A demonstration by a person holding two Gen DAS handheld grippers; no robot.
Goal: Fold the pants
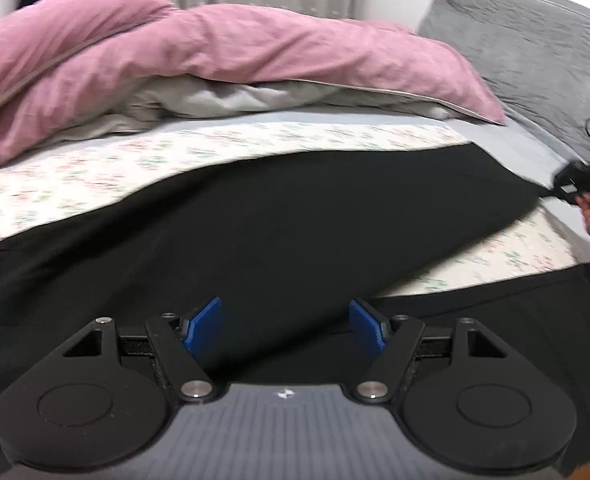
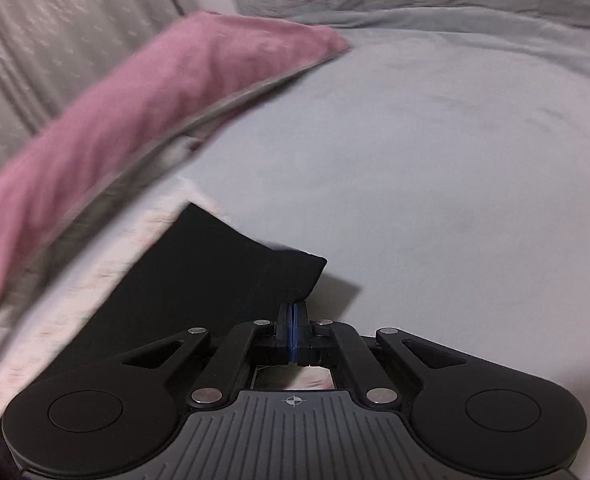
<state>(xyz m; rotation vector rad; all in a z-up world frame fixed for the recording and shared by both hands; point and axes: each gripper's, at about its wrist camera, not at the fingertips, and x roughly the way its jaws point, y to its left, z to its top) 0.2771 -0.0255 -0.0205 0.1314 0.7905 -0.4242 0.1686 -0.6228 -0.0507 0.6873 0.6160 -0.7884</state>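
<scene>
Pinching black pants (image 2: pixel 199 280), right hand-held gripper (image 2: pixel 293 312)

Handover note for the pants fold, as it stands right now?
Right hand-held gripper: shut on a corner of the black pants, at the far right end.
Left hand-held gripper: open, over the pants, nothing between its fingers.
Pants lie spread across the floral cloth on the bed, pink duvet behind.
Done: right corner pinched.
Left: grab with the left, then fold; no fold visible yet.
</scene>
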